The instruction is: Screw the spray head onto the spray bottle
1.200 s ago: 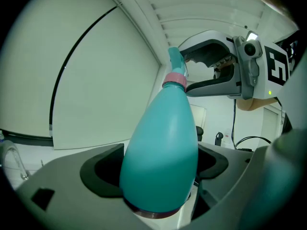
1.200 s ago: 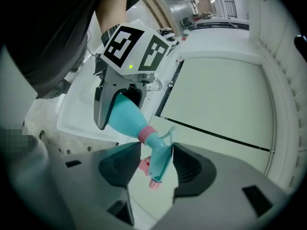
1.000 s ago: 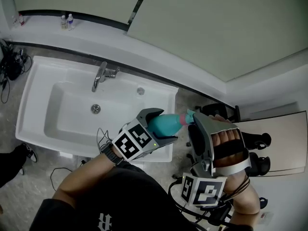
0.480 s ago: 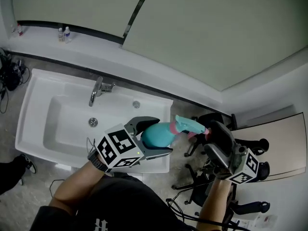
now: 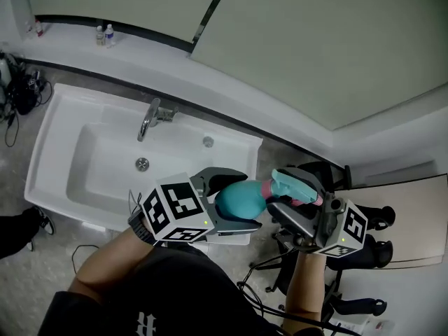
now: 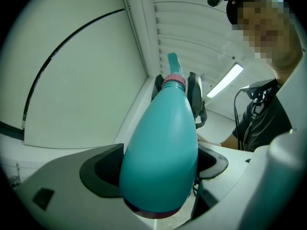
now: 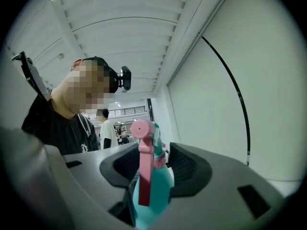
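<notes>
Off the sink's (image 5: 105,107) front right corner, my left gripper (image 5: 246,200) pinches the spray bottle (image 6: 160,152), long axis level, neck toward my right gripper (image 5: 294,198). Its fingers, just closing, loosely straddle the spray head (image 5: 294,186) on that neck.

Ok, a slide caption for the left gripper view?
Left gripper clamps a teal spray bottle by its belly, pink-collared neck and spray head pointing away.

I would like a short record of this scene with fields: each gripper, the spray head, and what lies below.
left gripper: shut on the spray bottle, held level
right gripper: around the spray head, jaws just closing; grip unclear
spray head: on the bottle's neck; tightness not visible
below: white sink with faucet
</notes>
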`<action>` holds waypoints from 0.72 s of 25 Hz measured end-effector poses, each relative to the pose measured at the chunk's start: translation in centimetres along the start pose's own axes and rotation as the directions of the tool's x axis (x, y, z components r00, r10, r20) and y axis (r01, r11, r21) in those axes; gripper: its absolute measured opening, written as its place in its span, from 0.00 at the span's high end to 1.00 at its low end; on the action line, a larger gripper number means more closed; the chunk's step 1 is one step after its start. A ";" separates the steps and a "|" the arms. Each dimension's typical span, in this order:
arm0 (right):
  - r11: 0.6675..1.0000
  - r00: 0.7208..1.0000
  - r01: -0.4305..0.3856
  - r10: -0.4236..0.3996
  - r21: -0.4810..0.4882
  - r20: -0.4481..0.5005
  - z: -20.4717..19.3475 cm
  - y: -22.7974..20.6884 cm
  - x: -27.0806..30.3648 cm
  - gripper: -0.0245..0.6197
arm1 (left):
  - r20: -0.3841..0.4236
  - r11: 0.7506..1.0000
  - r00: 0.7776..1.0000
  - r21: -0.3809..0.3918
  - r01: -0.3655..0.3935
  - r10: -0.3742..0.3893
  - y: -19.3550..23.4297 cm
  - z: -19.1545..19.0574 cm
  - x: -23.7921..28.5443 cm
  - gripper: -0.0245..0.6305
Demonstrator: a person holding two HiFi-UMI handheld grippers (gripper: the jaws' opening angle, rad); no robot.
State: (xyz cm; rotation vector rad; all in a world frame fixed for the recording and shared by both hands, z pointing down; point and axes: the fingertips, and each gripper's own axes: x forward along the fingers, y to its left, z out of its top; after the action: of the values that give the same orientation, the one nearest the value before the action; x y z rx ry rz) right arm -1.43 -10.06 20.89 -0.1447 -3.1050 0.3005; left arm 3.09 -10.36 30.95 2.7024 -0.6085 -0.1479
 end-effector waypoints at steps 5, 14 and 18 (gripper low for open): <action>0.999 0.998 0.034 -0.035 -0.032 -0.045 -0.4 -0.1 0.0 0.76 | -0.035 0.997 0.997 0.045 -0.064 0.065 0.7 -0.4 0.0 0.32; 0.937 0.934 0.320 -0.337 -0.140 -0.121 -0.9 -1.8 -0.4 0.76 | -0.069 0.936 0.941 0.148 -0.318 0.331 3.3 -0.3 -0.2 0.32; 0.881 0.880 0.449 -0.465 -0.149 -0.093 -1.4 -3.0 -0.3 0.76 | -0.056 0.909 0.912 0.118 -0.399 0.407 4.5 -0.7 -0.1 0.32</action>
State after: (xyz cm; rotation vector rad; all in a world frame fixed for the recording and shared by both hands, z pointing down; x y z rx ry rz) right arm -1.36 -12.76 22.80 0.5444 -2.9061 0.0794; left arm 1.36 -13.89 33.27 2.5947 -1.1614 0.1030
